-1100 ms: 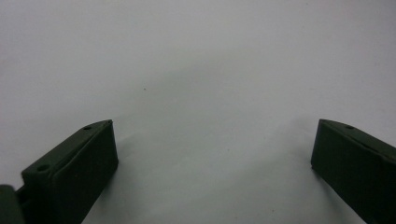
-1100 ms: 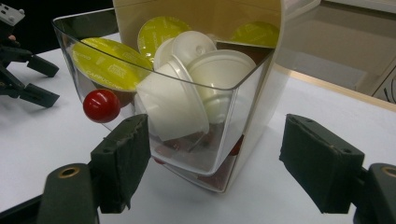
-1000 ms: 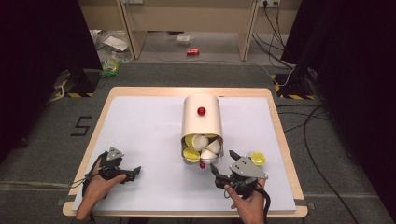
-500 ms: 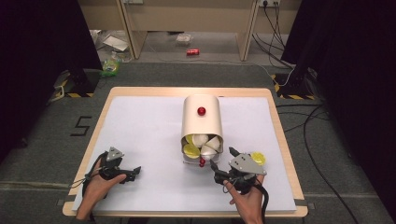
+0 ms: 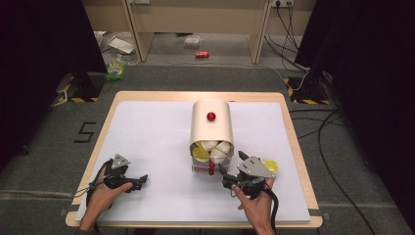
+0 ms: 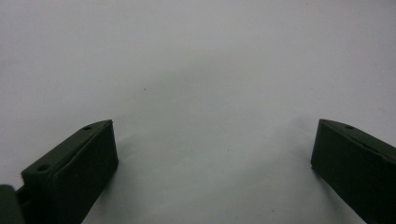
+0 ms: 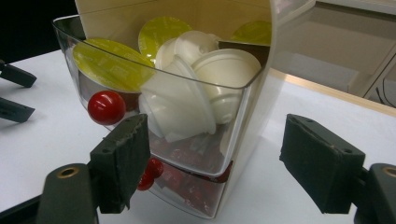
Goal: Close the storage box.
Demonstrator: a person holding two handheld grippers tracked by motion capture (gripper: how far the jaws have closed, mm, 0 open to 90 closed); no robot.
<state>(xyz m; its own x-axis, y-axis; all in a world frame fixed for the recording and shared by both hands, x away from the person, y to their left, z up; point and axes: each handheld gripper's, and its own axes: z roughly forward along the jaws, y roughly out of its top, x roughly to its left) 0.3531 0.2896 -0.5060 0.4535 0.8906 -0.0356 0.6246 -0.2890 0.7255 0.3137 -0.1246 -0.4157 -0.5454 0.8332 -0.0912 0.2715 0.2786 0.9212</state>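
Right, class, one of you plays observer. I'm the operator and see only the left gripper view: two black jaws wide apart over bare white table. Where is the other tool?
Observer: The right tool sits at the near, open end of a cream capsule dispenser, its jaws apart and closed on nothing.
Operator: What is at that open end?
Observer: A clear drawer piled with white capsules and yellow-lidded capsules.
Operator: How could I pull the drawer?
Observer: Probably by the red knob on its front, just above that tool's nearer jaw.
Operator: Anything loose on the table?
Observer: One yellow capsule, just right of the right tool.
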